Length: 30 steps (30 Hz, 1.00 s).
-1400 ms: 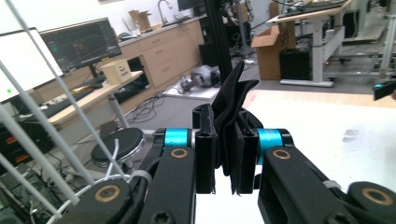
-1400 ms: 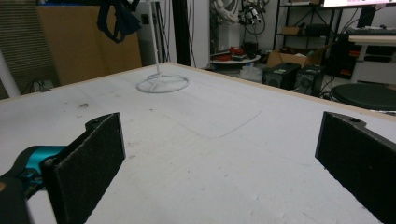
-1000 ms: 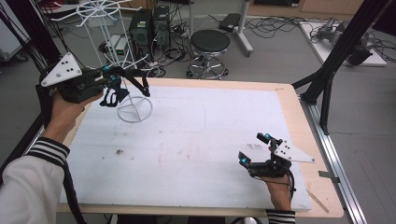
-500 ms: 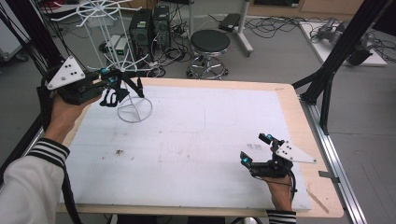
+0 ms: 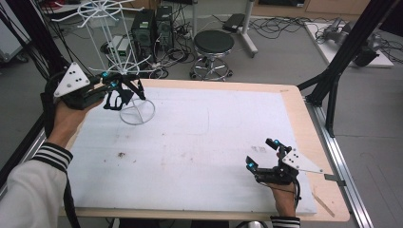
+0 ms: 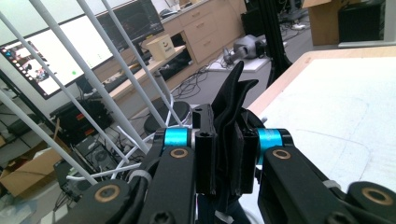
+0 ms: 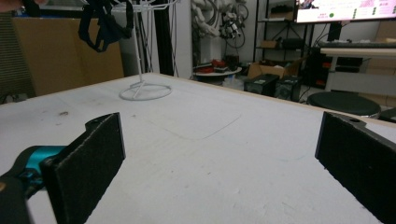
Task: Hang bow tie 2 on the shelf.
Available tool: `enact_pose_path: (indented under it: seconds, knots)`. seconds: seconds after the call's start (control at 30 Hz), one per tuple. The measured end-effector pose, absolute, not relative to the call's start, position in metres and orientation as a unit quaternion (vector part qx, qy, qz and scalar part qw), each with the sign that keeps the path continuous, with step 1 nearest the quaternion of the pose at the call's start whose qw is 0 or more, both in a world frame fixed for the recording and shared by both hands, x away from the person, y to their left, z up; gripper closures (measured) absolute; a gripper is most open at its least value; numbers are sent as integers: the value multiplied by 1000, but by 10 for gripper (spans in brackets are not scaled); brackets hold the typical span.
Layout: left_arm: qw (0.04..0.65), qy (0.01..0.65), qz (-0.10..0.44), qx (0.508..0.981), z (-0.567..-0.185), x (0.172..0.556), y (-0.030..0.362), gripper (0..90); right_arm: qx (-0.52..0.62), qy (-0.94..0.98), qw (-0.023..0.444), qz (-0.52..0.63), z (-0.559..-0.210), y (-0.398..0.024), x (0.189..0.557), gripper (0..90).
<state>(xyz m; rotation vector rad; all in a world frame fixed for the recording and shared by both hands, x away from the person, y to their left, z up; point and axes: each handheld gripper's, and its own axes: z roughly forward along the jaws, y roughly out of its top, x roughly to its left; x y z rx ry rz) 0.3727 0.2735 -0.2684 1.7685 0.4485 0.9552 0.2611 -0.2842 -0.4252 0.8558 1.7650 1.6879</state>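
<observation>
My left gripper (image 5: 119, 93) is at the table's far left corner, shut on a black fabric piece (image 5: 115, 99) that hangs from its jaws. In the left gripper view the fabric (image 6: 232, 107) is pinched between the closed pads and sticks up past them. It hangs beside the pole of a white wire rack (image 5: 137, 112), just above the rack's ring base. The rack's white rods (image 6: 93, 60) cross close in front of the left gripper. My right gripper (image 5: 260, 153) rests near the table's front right, open with nothing between its pads (image 7: 88, 163).
A white mat (image 5: 199, 142) covers the wooden table (image 5: 304, 123). A stool (image 5: 214, 45), computer towers (image 5: 147, 26) and cables sit on the floor behind. A black frame post (image 5: 342, 66) stands off the right edge. A small dark speck (image 5: 121, 154) lies on the mat.
The left hand has shifted slightly to the right with the fabric still in its jaws. The right gripper has stayed where it was.
</observation>
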Motion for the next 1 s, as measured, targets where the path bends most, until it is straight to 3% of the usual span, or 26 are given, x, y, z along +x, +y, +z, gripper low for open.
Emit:
enact_pose_path:
  seconds: [0.17,1.0]
  knots:
    - [512,174,407,736,-272,371,271,818,310,650,296,628,-425,-282,260,7]
    - [523,158,406,733,-273,378,266,817,316,642,291,635,-426,-282,263,6]
